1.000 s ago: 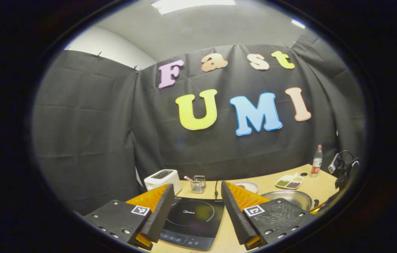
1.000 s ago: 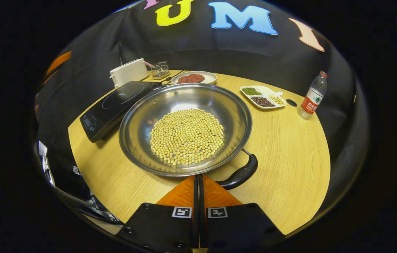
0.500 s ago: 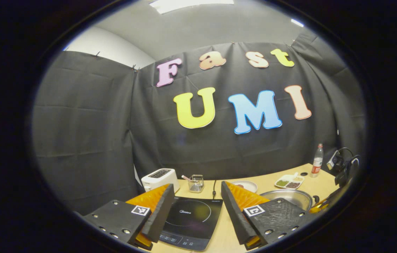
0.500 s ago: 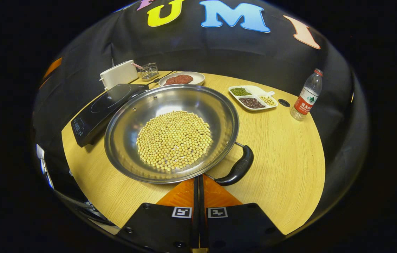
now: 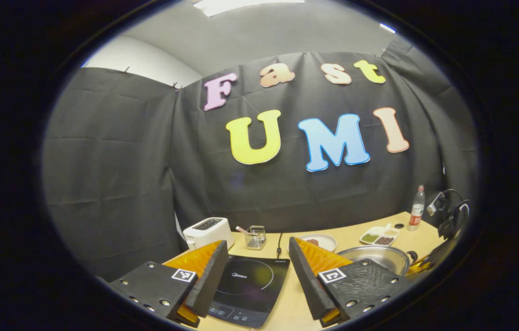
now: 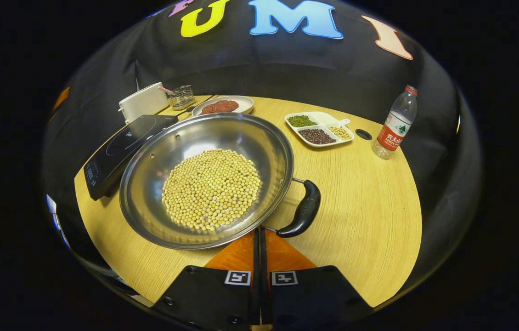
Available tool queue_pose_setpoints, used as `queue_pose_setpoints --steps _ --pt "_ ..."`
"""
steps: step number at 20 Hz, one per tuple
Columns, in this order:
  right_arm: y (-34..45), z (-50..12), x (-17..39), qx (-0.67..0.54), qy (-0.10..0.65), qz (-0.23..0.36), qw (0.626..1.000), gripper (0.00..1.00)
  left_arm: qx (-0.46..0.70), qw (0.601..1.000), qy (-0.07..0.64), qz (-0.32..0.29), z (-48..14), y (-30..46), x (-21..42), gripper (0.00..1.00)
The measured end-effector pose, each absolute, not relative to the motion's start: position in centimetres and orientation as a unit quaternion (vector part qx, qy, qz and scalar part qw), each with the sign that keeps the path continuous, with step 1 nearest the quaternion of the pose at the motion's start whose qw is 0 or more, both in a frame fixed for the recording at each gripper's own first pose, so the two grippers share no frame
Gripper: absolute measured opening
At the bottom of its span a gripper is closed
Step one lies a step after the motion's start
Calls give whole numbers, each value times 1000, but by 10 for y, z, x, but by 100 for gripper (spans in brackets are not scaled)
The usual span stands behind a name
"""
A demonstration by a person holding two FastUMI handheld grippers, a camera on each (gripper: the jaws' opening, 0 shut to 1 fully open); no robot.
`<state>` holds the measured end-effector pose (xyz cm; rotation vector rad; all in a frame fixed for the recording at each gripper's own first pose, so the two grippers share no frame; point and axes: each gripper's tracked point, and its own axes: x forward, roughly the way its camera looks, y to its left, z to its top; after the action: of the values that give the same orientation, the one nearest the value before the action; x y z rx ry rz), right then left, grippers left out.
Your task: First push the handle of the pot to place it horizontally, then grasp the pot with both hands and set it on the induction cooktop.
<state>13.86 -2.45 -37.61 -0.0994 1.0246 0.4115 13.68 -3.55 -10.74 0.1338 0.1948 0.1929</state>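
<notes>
Since a second ago the pot [image 6: 206, 179] has turned on the worktop [image 6: 360, 207], its black side handle [image 6: 303, 212] swinging from beside the right gripper [image 6: 259, 239] round toward the worktop's right edge, while the pot sits a little nearer the left edge than it did. The right gripper's fingers are pressed together with nothing between them, their tips at the pot's near rim just beside the lower end of the handle. The pot is a wide steel pan holding a layer of pale soybeans [image 6: 211, 188], resting on the worktop with its far-left rim just beside the induction cooktop [image 6: 124, 142], not on it. In the left gripper view the left gripper [image 5: 252, 271] hovers over the near-left part of the worktop with its fingers well apart and empty, the induction cooktop [image 5: 245, 289] showing between them and the pot [image 5: 376, 257] off to its right. I judge the handle push to be under way and close to done; the two-handed grasp and the lift onto the cooktop are both left to do.
</notes>
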Motion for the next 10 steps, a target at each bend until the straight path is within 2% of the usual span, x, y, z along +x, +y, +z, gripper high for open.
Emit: queue_pose_setpoints --steps 5,10 --pt "-31 -378 151 -37 480 174 859 2 66 988 101 94 -111 -41 139 79" --pt "-41 -377 164 -10 471 126 873 2 64 989 103 83 -117 -48 139 81"
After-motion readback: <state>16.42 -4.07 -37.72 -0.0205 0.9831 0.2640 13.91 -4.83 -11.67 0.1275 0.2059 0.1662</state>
